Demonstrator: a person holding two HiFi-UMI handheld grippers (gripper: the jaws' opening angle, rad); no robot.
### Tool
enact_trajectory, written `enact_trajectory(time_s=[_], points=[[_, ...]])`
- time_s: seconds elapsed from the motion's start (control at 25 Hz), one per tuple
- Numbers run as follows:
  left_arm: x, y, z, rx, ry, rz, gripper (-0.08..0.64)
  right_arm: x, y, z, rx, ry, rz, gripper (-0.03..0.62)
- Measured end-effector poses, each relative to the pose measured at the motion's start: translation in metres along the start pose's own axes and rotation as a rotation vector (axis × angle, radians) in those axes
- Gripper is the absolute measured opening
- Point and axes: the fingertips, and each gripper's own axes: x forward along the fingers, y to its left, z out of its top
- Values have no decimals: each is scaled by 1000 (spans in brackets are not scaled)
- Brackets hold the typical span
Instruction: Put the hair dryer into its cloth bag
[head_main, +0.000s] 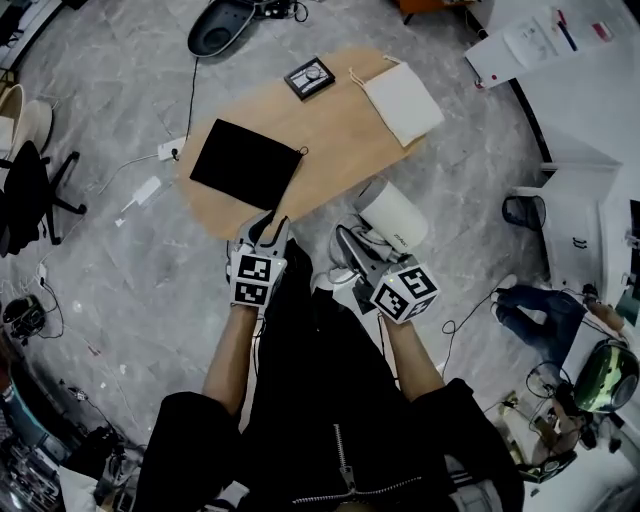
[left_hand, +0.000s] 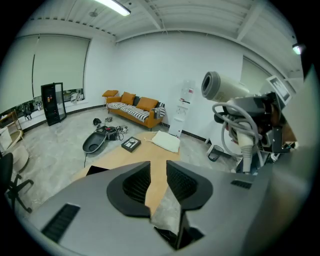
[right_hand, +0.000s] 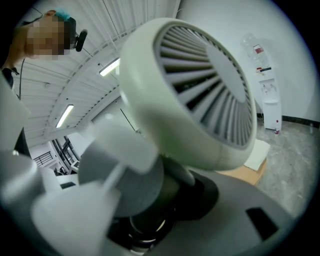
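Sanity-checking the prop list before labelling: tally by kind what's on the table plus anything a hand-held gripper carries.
cloth bags: 2, the black cloth bag and the white cloth bag
hair dryer: 1, clamped in the right hand-held gripper
small black box: 1
Total: 4

we read this as an open-plan office or lab space. the floor (head_main: 120, 270) is grey marbled tile, and tube lights (left_hand: 114, 6) hang on a bare white ceiling. an orange sofa (left_hand: 134, 107) and a water dispenser (left_hand: 181, 112) stand along white walls. a wooden table (head_main: 340, 150) stands in the open, with an office chair (head_main: 30, 195) near it. a power strip (head_main: 168, 150) and loose cables lie on the floor. a black cabinet (left_hand: 52, 102) stands at the far side.
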Motion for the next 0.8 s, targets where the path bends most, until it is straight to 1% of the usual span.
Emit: enact_trajectory(time_s=[0.16, 0.32, 0.44, 0.52, 0.64, 0.72, 0.8], points=[[35, 21, -13, 24, 53, -28, 101, 25, -21, -17, 33, 37, -23, 222], [71, 45, -19, 44, 88, -29, 106, 52, -42, -24, 60, 58, -45, 222], [104, 58, -29, 45, 111, -32, 107, 73, -61, -29, 47, 74, -50, 222], [128, 62, -45, 41, 136, -32, 109, 86, -76, -38, 33, 73, -38, 222], [148, 66, -83, 55, 187, -17, 118, 98, -89, -71, 50, 78, -12, 222], [161, 72, -107, 52, 216, -5, 122, 105, -97, -93, 59, 100, 1, 222], [176, 75, -126, 29, 229, 8, 136, 108, -109, -111, 62, 134, 10, 222]])
